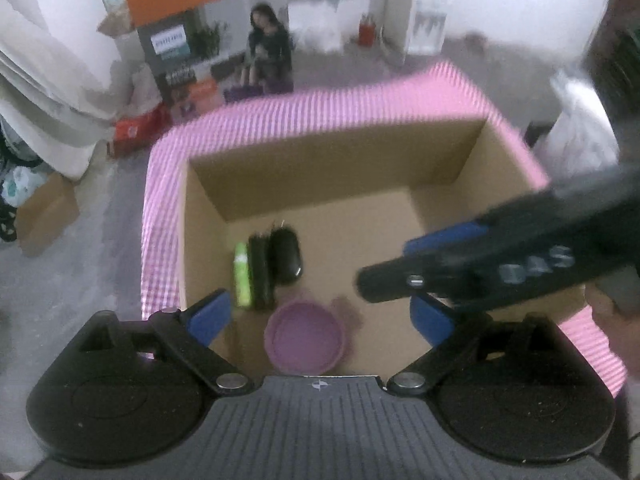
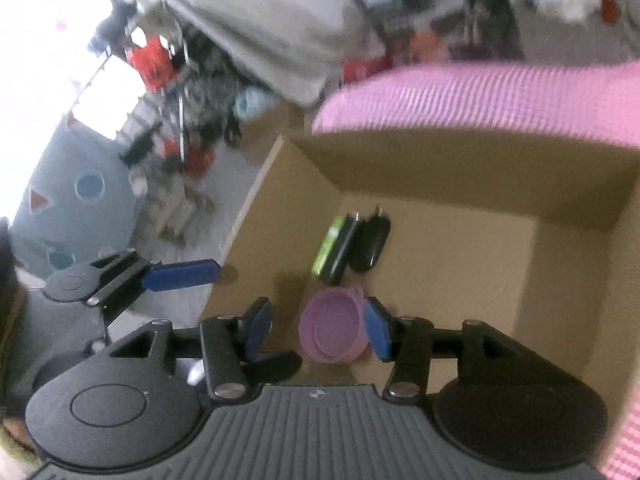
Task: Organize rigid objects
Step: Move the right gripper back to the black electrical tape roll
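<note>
We see the purple bowl [image 1: 305, 337] lying on the floor of the cardboard box [image 1: 328, 168], near its front wall, with a green-and-black brush [image 1: 253, 276] and a black oval object [image 1: 286, 256] side by side just behind it. The box's folded-out flaps [image 1: 320, 108] are pink-striped. Our left gripper [image 1: 320, 316] hovers over the bowl with its jaws spread and nothing between them. Our right gripper [image 2: 318, 330] is likewise spread wide and empty above the box.
</note>
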`<state>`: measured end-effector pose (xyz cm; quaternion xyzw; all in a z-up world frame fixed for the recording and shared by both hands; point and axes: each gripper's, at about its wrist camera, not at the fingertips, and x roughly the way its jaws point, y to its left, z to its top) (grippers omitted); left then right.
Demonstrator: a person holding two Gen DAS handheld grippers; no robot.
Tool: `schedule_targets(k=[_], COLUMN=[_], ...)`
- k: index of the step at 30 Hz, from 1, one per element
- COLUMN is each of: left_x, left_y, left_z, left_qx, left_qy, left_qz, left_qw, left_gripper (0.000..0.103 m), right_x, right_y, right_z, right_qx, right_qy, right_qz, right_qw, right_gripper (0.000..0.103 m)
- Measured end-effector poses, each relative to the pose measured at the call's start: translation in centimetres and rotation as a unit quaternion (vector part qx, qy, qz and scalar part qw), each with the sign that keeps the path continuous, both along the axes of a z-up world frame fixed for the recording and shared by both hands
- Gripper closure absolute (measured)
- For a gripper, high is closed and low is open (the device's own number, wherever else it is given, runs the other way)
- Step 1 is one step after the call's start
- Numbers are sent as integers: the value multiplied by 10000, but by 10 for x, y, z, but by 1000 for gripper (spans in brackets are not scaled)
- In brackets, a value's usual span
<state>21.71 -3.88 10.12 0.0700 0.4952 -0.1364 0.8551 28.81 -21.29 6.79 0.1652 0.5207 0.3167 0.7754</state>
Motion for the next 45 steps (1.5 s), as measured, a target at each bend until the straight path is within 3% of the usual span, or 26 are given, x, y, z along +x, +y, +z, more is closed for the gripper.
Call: schedule_targets(k=[6,9,11,17,22,25,30,34,37,40,45], left_x=[-13,-24,-36,-97,-140,-164,-191,-199,-204,-209,-213], left_y=[-3,-8,-17,-39,-39,-37,-36,-39,-51,-61,-75], left_z=[14,12,12,5,-20,-38,-62,-70,-76,-84,-96], left_qx=[-1165,-1922,-2116,-1994,-1888,-1757,-1601,-1527,-1148,-885,-877], left_qy=[-164,-6,-1,-577,-656,-794,-783,-893,-1093,-1186,-1031], left_qz=[145,305,261,131,208,376,197,204,137,33,-259], left_qw=[9930,9809,9770,9781,9796,9805,9838,9840,9873,9890,9905], left_gripper=[5,5,5,0,0,0,0,0,0,0,0], right_x=[-47,-83,-108,-192,-235,-258,-281,-297,-312,-315,-321], right_y=[-60,-95,-110,-135,-119,-99,-75,-64,-65,-68,-81], right_z=[48,68,76,71,38,14,-12,-13,-12,-18,-30], right_qx=[600,822,811,90,-1244,-1840,-1952,-2141,-2220,-2236,-2109], right_qy=[-933,-1534,-1943,-2822,-3074,-3178,-2921,-3180,-3338,-3253,-3173], right_qz=[-517,-842,-1015,-1281,-1492,-1257,-1067,-1173,-1166,-1205,-1455], right_qw=[9925,9811,9723,9507,9316,9216,9301,9161,9087,9109,9131], right_gripper=[29,14,1,0,0,0,0,0,0,0,0])
